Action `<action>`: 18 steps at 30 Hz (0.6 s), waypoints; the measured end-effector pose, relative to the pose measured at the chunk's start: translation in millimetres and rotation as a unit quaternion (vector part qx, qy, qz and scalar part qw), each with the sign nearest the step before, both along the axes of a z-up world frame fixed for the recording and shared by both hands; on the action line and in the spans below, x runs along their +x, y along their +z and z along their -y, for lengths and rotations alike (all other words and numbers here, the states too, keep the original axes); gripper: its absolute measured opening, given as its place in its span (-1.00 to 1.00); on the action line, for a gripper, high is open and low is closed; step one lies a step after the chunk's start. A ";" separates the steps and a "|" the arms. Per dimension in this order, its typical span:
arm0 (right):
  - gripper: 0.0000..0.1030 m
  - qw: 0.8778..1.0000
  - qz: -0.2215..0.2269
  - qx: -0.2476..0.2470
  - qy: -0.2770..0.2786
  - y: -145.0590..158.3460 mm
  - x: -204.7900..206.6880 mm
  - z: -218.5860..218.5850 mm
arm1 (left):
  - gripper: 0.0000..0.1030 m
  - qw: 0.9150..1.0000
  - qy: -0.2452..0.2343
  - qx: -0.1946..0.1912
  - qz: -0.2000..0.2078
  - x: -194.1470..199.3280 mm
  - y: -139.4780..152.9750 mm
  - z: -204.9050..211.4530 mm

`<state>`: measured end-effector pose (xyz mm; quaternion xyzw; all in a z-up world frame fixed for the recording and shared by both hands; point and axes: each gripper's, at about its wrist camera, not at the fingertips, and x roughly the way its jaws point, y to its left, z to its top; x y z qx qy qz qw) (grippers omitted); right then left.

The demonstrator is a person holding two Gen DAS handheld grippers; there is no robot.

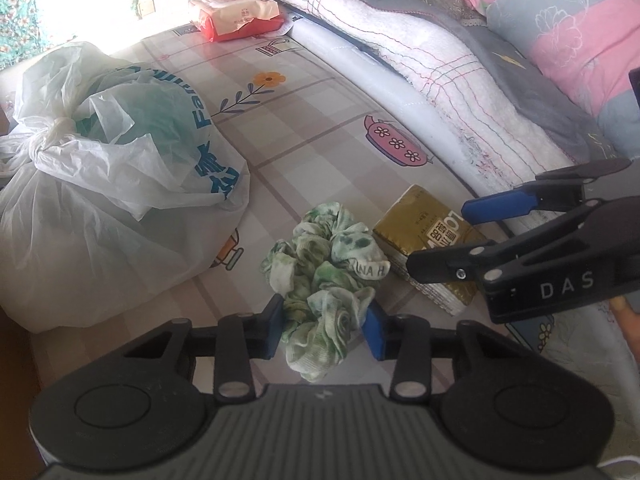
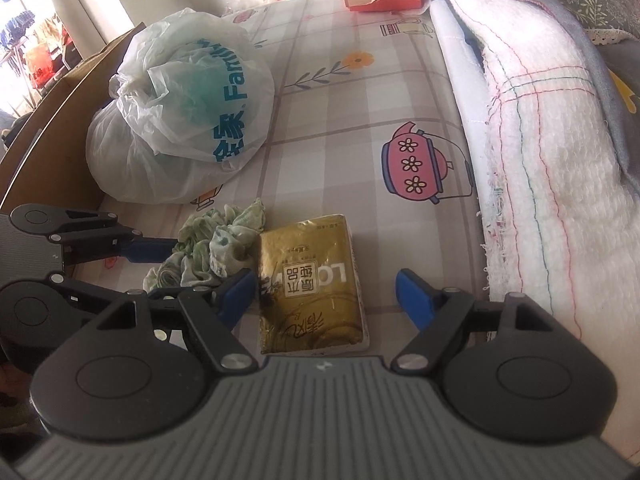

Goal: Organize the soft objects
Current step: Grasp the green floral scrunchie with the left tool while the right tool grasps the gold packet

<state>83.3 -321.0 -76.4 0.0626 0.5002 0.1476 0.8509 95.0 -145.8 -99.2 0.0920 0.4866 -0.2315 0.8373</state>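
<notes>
— What's the left gripper (image 1: pixel 326 330) got?

— It's clamped on the near end of a green-and-white scrunchie (image 1: pixel 326 276); the rest of the scrunchie lies on the checked bed sheet (image 1: pixel 320 140).

— And the right gripper (image 2: pixel 326 292)?

— Spread wide, holding nothing, poised over a gold tissue pack (image 2: pixel 312 284) that lies just beside the scrunchie.

— Anything further out?

— A knotted white plastic bag (image 1: pixel 112 184) to the left, a red-and-white pack (image 1: pixel 240 14) at the far end, folded blankets (image 1: pixel 440 60) along the right.
</notes>
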 end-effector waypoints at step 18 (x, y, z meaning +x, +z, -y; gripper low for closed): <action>0.00 0.999 0.019 0.024 -0.042 4.1 -18.3 4.6 | -0.50 0.999 0.015 -0.030 0.031 -7.6 25.4 -11.2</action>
